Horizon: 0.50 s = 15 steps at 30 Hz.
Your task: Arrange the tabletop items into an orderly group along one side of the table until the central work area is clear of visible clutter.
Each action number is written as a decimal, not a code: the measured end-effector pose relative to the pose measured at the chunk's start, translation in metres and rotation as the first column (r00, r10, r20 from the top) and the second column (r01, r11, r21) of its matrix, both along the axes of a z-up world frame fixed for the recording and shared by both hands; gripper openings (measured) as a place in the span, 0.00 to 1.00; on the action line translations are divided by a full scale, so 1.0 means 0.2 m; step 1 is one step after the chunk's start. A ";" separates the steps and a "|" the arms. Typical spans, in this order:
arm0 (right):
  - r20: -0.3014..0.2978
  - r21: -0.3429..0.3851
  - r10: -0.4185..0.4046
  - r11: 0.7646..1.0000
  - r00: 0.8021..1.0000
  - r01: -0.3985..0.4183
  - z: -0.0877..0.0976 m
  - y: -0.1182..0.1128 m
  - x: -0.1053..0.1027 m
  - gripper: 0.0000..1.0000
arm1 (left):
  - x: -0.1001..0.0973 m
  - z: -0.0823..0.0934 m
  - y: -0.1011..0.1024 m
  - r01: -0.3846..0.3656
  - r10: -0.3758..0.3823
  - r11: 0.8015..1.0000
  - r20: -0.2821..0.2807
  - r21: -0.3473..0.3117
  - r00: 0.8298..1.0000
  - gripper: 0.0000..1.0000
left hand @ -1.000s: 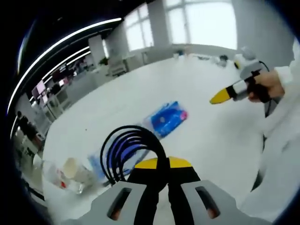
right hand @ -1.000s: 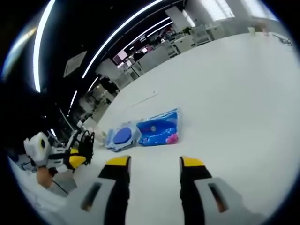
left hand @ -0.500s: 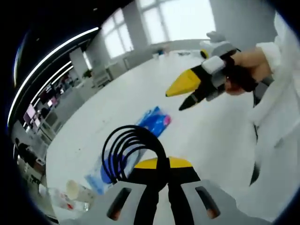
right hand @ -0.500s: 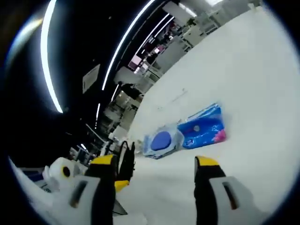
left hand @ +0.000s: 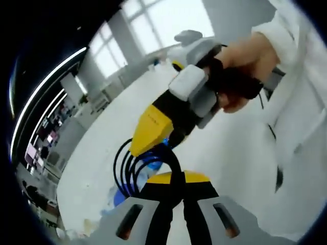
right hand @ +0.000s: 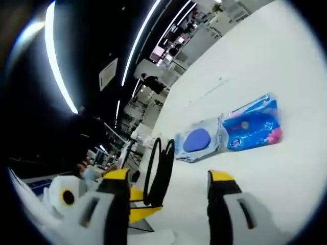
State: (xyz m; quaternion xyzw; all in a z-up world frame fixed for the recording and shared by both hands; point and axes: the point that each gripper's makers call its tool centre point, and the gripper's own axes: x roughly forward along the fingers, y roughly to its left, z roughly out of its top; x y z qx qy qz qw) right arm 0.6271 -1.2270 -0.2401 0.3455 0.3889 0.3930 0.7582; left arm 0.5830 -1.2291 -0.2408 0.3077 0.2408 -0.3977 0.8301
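Left gripper view: the left gripper (left hand: 172, 179) pinches a black coiled cable (left hand: 134, 162), and the right gripper (left hand: 153, 133) has come much closer than before. Right gripper view: the right gripper (right hand: 171, 179) stands wide open beside the cable (right hand: 160, 171); two blue packets (right hand: 229, 135) lie on the white table (right hand: 276, 61).

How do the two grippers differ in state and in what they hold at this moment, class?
The left gripper is shut on the coiled black cable, while the right gripper is open and holds nothing. In the right gripper view the cable stands between the right gripper's spread jaws, whereas the left gripper's jaws pinch it. Both have yellow tips on black and grey jaws, above the white table.
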 end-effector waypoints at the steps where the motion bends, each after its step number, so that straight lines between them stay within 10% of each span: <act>1: -0.003 -0.009 -0.001 1.000 1.000 0.001 -0.01 0.00 0.00 0.50 | 0.00 0.00 -0.01 0.006 -0.006 1.000 0.004 0.003 1.000 0.00; 7: -0.005 -0.017 0.033 0.999 0.999 -0.033 -0.03 -0.01 -0.03 0.17 | -0.03 -0.02 -0.06 0.056 -0.057 0.998 0.015 0.040 0.998 0.00; 15: -0.093 0.047 0.020 0.999 0.995 -0.015 -0.04 -0.03 -0.07 0.03 | -0.07 -0.07 -0.09 0.017 -0.019 0.999 -0.054 -0.031 0.998 0.02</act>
